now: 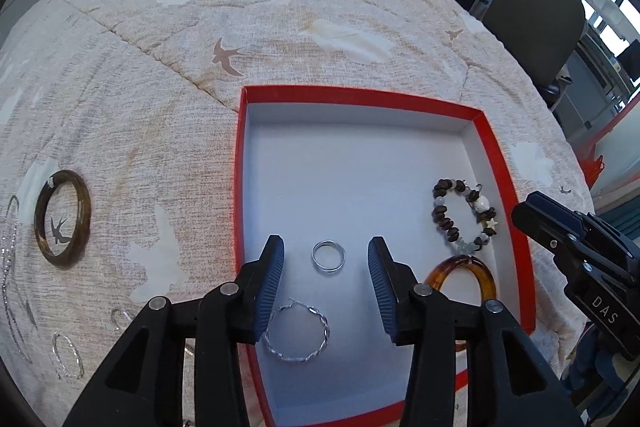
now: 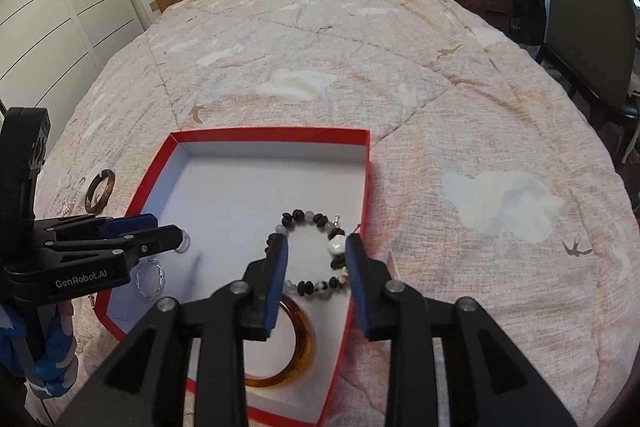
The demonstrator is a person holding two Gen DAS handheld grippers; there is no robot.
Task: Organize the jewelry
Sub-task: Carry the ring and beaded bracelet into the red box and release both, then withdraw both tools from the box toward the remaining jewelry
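Both grippers spread over the red box (image 1: 516,187) on the bed.

From the left wrist, we see the left gripper (image 1: 326,261) spread with nothing pinched; the ring (image 1: 328,256) lies on the box floor between its fingers, a twisted silver hoop (image 1: 298,333) just nearer, and a brown bangle (image 1: 62,217) well apart on the quilt (image 1: 280,7). From the right wrist, our right gripper (image 2: 316,259) hangs spread over the bead bracelet (image 2: 316,255), pads off it, with the amber bangle (image 2: 300,347) below in the box.
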